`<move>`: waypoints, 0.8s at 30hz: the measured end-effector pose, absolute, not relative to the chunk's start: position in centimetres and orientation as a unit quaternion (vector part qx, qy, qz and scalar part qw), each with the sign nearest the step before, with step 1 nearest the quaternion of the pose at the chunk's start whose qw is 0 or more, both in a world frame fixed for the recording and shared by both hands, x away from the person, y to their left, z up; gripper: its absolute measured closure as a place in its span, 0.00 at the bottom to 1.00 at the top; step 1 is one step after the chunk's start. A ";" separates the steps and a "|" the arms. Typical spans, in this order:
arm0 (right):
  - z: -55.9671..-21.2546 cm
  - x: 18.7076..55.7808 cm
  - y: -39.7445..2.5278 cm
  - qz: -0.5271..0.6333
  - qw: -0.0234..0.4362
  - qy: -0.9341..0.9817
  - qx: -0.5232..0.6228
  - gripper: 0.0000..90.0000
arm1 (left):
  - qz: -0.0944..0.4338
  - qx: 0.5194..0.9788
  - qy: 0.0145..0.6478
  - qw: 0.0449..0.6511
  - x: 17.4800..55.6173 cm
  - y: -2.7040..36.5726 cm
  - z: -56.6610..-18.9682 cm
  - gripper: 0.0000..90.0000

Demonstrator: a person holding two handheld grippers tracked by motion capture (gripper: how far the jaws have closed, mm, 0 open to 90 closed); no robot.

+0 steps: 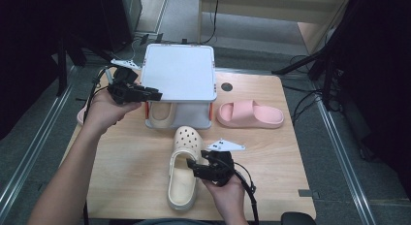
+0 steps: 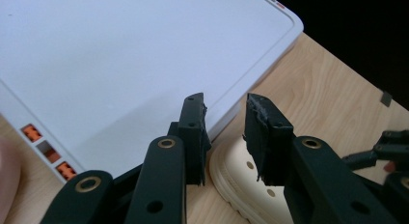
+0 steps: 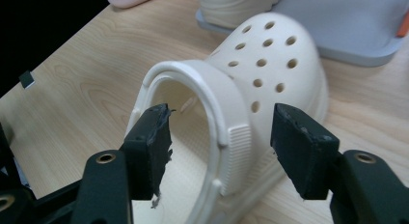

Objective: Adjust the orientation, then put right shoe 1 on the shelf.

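The right tool (image 3: 219, 147) is standing wide open and gripping nothing, its jaws straddling the near side wall of the cream clog (image 1: 184, 167), which is lying lengthwise on the tabletop (image 1: 121, 162), toe pointing away from it.

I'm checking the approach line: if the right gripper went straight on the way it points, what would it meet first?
Most likely the cream clog. The right gripper is open, its jaws straddling the clog's side wall beside the foot opening, so that wall would come between them first. How close it is remains unclear.
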State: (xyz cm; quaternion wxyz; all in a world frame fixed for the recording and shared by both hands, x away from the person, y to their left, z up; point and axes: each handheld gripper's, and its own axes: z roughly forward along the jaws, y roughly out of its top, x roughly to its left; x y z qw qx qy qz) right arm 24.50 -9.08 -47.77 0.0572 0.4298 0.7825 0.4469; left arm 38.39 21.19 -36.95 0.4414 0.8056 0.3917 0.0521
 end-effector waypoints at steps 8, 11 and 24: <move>-49.7 25.1 -8.1 0.419 0.082 0.792 0.437 0.43 | 0.075 0.804 0.402 0.432 39.0 21.5 -37.6 0.80; -50.1 25.4 -8.1 0.413 0.082 0.791 0.445 0.43 | 0.086 0.809 0.406 0.417 39.3 21.4 -38.0 0.83; -50.4 26.0 -8.8 0.413 0.085 0.791 0.443 0.56 | 0.093 0.805 0.404 0.424 39.2 21.4 -38.3 0.87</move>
